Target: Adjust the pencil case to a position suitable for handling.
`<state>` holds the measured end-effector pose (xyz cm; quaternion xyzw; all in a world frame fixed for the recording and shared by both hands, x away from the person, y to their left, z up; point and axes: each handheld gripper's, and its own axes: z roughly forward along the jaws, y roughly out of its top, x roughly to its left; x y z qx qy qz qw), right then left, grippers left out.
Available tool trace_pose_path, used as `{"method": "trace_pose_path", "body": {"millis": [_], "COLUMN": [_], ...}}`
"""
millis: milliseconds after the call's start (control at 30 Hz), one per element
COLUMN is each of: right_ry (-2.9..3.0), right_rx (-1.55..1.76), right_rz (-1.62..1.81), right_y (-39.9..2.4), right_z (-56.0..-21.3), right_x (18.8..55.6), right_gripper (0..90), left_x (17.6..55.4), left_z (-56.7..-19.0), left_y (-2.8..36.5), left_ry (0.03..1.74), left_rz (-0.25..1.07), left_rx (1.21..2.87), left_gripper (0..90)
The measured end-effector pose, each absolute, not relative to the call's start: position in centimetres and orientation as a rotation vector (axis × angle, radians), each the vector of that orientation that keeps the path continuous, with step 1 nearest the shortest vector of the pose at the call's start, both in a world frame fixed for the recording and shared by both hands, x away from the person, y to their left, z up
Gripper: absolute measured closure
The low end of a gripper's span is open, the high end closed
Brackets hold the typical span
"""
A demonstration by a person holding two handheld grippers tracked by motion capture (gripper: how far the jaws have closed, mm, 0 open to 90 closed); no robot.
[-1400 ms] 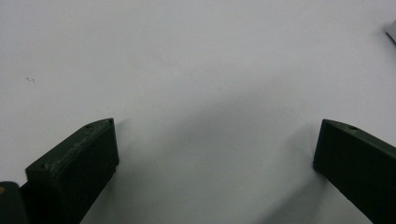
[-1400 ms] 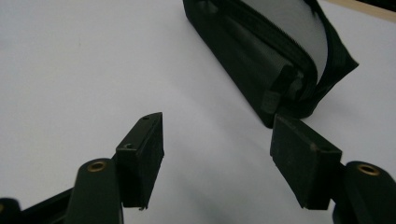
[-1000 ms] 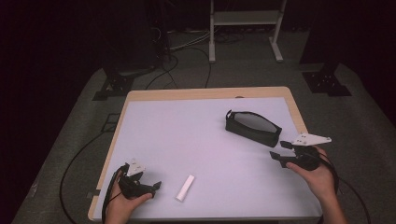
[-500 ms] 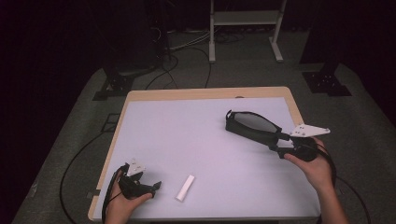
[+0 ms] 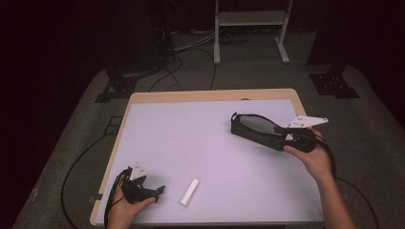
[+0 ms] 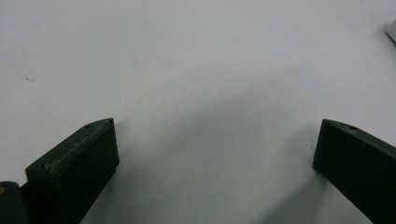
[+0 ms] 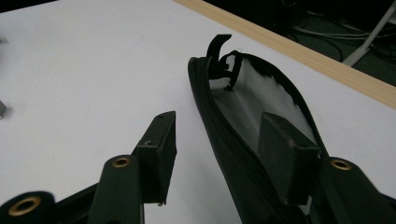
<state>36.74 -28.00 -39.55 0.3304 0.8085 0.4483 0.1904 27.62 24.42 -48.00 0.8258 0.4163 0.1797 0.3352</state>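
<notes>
The black pouch (image 5: 255, 130) lies on the right half of the white worktop (image 5: 191, 138), its long axis running slantwise from upper left to lower right in the high view, with its near end pointing at the right gripper (image 5: 286, 138). In the right gripper view the pouch (image 7: 243, 116) stretches straight away from the camera, its mouth unzipped and the pale lining showing. The right gripper (image 7: 224, 140) has its jaws spread wide and straddles the near wall of the pouch: one jaw stands outside over the worktop, the other sits inside the open mouth, so the zip edge runs between them. Whether either jaw touches the fabric yet I cannot tell; nothing looks pinched. My guess is that the coming move is a close on that wall, which needs little more than a squeeze, since the edge already lies in the gap. The left gripper (image 5: 143, 188) rests at the near left corner, well apart from the pouch, with its jaws (image 6: 215, 154) wide open over bare worktop and empty. A small white stick (image 5: 189, 192) lies just beside it to its right, closer to the left hand than to the right. No brand, label or writing can be read on the pouch, the stick or the grippers.
</notes>
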Motion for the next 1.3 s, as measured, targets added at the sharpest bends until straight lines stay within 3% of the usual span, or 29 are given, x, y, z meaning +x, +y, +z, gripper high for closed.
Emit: {"method": "trace_pose_path", "body": {"millis": [1300], "right_ry": [2.445], "right_rx": [0.859], "right_rz": [1.259], "right_y": [-23.7], "right_z": [-41.6], "right_x": [43.2], "right_gripper": [65.9], "left_x": [27.7], "left_z": [-48.0], "left_y": [24.4], "left_ry": [1.085], "left_rz": [0.468], "left_rx": [2.154], "left_gripper": [0.0]}}
